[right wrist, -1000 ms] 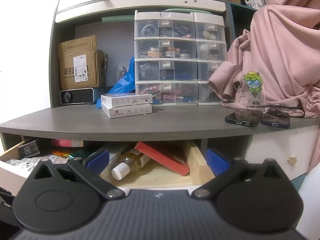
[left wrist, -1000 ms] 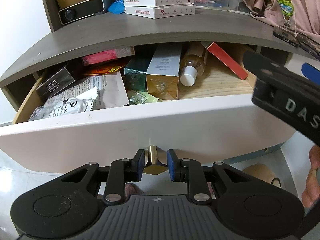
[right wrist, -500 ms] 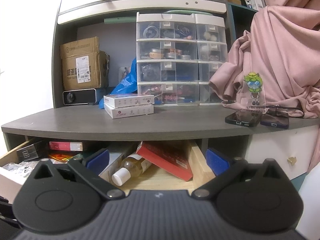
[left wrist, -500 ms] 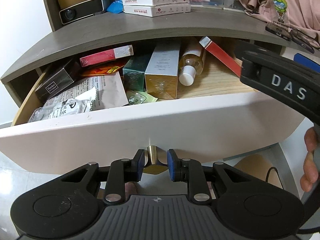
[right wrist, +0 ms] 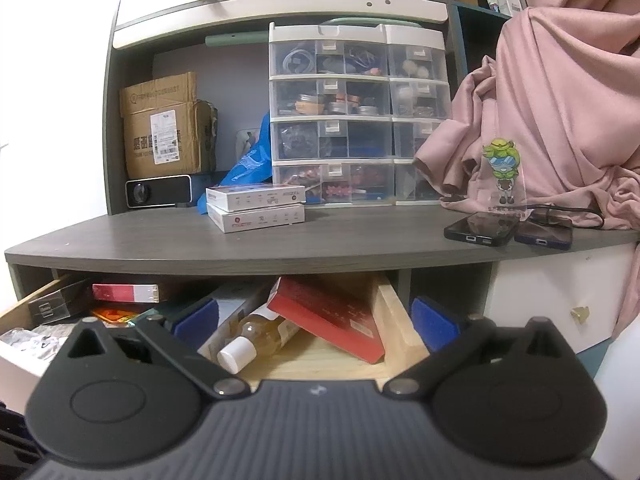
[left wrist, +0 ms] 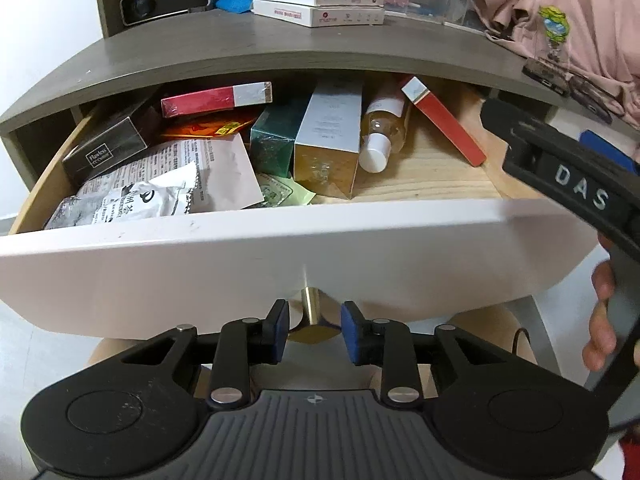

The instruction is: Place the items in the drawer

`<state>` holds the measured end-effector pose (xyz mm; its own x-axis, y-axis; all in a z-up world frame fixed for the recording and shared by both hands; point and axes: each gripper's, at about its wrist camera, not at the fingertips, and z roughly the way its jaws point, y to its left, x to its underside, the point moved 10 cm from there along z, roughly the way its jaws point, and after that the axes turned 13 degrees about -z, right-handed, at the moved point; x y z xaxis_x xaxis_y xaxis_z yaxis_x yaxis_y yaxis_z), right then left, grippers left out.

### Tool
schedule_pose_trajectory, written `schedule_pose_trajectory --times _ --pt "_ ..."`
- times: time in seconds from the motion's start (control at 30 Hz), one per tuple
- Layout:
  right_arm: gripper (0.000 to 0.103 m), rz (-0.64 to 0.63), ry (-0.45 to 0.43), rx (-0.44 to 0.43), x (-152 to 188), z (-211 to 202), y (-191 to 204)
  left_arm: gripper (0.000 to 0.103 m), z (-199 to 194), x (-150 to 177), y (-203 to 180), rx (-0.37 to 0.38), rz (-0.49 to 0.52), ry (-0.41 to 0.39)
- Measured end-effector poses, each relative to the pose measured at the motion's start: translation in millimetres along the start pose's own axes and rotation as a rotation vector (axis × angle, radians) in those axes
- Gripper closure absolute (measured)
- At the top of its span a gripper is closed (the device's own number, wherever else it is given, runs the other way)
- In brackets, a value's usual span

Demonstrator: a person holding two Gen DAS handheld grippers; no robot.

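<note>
While drawer (left wrist: 240, 256) gapes, left hand-held gripper (left wrist: 313, 330) brackets brass knob (left wrist: 311, 312) (contact unclear), right hand-held gripper (right wrist: 314, 316) released.

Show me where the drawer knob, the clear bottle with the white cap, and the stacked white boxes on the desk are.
drawer knob (left wrist: 310, 307): left wrist view, on its brass stem.
clear bottle (left wrist: 383, 138): left wrist view, on its clear body.
stacked white boxes (right wrist: 256, 208): right wrist view, on the front of the stack.

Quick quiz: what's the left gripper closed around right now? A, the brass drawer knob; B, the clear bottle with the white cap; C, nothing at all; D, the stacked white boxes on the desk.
A: the left gripper has its blue pads on either side of the brass knob below the white drawer front, with the drawer open.
</note>
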<state>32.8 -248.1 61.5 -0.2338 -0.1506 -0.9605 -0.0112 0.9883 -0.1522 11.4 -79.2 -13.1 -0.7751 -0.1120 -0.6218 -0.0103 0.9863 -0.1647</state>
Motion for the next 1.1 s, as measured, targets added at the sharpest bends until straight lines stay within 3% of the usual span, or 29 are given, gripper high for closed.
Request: schedule_pose_trajectory --times 0.17,0.27,0.33,0.37,0.5,0.57,0.67,0.73,0.9,1.0,1.1 --pt "0.000 0.003 -0.004 0.000 -2.4 -0.6 1.3 0.068 4.8 10.2 4.7 0.018 -0.022 0.066" --pt "0.000 -0.007 -0.013 -0.006 -5.6 -2.5 4.5 0.068 -9.9 8.7 0.3 0.073 -0.010 0.031" --pt "0.000 -0.016 -0.017 -0.008 -7.4 -3.6 6.1 0.065 -25.5 -1.7 -1.0 0.096 -0.005 -0.044" --pt "0.000 -0.020 -0.018 -0.009 -8.5 -3.4 7.0 0.058 -33.4 -8.7 -0.4 0.103 -0.006 -0.091" --pt "0.000 -0.029 -0.010 -0.016 -9.4 0.1 10.7 0.009 -55.9 -44.0 12.6 0.095 -0.032 -0.294" --pt "0.000 -0.035 0.008 -0.024 -6.3 4.0 13.9 0.000 -57.0 -58.7 22.2 0.069 -0.029 -0.348" --pt "0.000 -0.044 0.035 -0.035 -1.7 9.8 18.6 0.000 -45.6 -75.2 41.9 -0.019 -0.029 -0.400" --pt "0.000 -0.050 0.053 -0.043 1.5 13.6 21.8 0.000 -31.2 -81.9 56.6 -0.079 -0.051 -0.387" --pt "0.000 -0.057 0.092 -0.058 8.3 20.5 26.9 0.000 -2.0 -91.7 75.1 -0.088 -0.112 -0.311" --pt "0.000 -0.052 0.111 -0.062 11.5 22.3 27.3 0.000 16.8 -88.2 79.3 -0.104 -0.095 -0.247" --pt "0.000 -0.047 0.130 -0.067 14.7 23.9 27.6 0.000 21.8 -84.2 81.7 -0.111 -0.067 -0.247"
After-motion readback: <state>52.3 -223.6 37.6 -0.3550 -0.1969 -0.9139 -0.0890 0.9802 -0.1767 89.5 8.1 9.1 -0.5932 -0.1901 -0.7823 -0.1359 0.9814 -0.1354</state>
